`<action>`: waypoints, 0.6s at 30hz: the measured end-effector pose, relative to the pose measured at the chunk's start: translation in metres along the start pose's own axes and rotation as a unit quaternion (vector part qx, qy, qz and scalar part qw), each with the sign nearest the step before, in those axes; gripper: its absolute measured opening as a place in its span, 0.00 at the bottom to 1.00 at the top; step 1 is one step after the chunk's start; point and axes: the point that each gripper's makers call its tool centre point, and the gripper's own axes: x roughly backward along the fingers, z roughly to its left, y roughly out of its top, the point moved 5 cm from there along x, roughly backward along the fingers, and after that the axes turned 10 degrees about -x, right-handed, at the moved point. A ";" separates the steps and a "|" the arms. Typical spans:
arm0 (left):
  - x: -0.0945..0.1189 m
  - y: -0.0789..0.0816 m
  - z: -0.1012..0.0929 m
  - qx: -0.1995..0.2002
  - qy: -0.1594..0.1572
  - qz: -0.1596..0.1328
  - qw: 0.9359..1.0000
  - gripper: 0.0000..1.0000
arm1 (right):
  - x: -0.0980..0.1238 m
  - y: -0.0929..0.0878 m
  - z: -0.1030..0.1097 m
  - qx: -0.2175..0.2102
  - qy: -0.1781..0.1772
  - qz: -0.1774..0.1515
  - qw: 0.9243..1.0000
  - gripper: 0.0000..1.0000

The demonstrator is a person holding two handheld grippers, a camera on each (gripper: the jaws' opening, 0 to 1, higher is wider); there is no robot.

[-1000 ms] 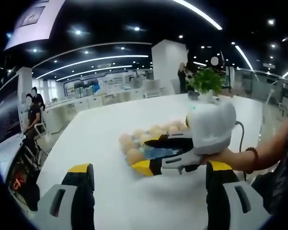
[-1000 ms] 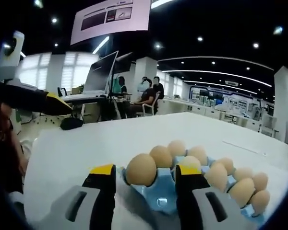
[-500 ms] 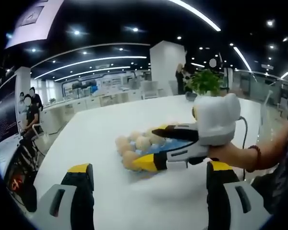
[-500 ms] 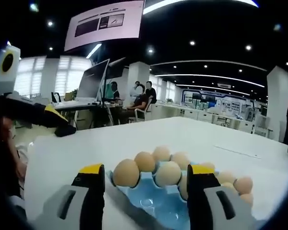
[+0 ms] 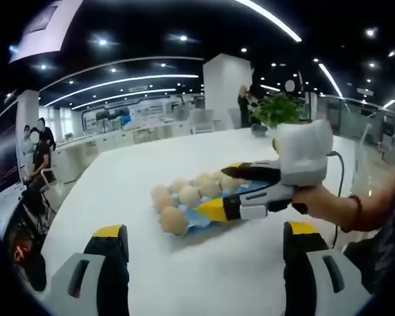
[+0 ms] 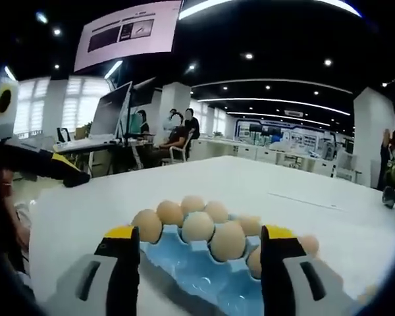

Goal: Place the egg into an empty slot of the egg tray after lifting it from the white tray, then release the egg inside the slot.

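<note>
Eggs (image 6: 197,225) in blue egg tray (image 6: 184,266), right hand-held gripper (image 6: 197,240) empty

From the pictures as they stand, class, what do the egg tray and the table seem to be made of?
The egg tray looks like thin moulded plastic, light blue with a faint sheen on its cups, though that is a guess. The table has a smooth, matt white top, perhaps laminate; its core cannot be told.

One egg tray (image 6: 184,266) (eggs uncountable)
</note>
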 end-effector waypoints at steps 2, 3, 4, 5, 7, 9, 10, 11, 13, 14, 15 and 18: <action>-0.001 0.002 -0.002 0.001 -0.005 -0.007 1.000 1.00 | 0.006 0.002 -0.008 -0.002 -0.011 -0.007 1.000 0.77; -0.002 0.002 -0.003 0.002 -0.006 -0.007 1.000 1.00 | 0.009 0.003 -0.013 -0.005 -0.017 -0.007 1.000 0.77; -0.003 0.002 -0.003 0.001 -0.005 -0.006 1.000 1.00 | 0.011 0.003 -0.017 -0.006 -0.020 -0.006 1.000 0.77; -0.004 0.002 -0.004 -0.001 -0.005 -0.003 1.000 1.00 | 0.015 0.003 -0.021 -0.009 -0.025 -0.005 1.000 0.77; -0.006 0.002 -0.005 -0.002 -0.006 -0.002 1.000 1.00 | 0.020 0.002 -0.027 -0.013 -0.031 -0.004 0.999 0.77; -0.007 0.002 -0.006 0.000 -0.007 -0.002 1.000 1.00 | 0.025 0.001 -0.034 -0.015 -0.041 -0.002 0.999 0.77; -0.007 0.002 -0.007 0.001 -0.006 -0.003 1.000 1.00 | 0.029 0.001 -0.038 -0.017 -0.046 -0.003 0.999 0.77; -0.008 0.002 -0.007 0.002 -0.006 -0.003 1.000 1.00 | 0.032 0.001 -0.042 -0.019 -0.052 -0.005 0.998 0.77; -0.009 0.003 -0.007 0.002 -0.005 -0.003 1.000 1.00 | 0.038 0.000 -0.052 -0.021 -0.063 -0.008 0.998 0.77; -0.009 0.003 -0.007 0.001 -0.005 -0.002 1.000 1.00 | 0.041 -0.001 -0.056 -0.023 -0.068 -0.007 0.997 0.77; -0.010 0.003 -0.008 0.000 -0.005 -0.002 1.000 1.00 | 0.045 -0.002 -0.063 -0.027 -0.080 -0.003 0.996 0.78; -0.012 0.004 -0.009 0.000 -0.005 -0.002 1.000 1.00 | 0.053 -0.005 -0.077 -0.029 -0.099 -0.005 0.995 0.77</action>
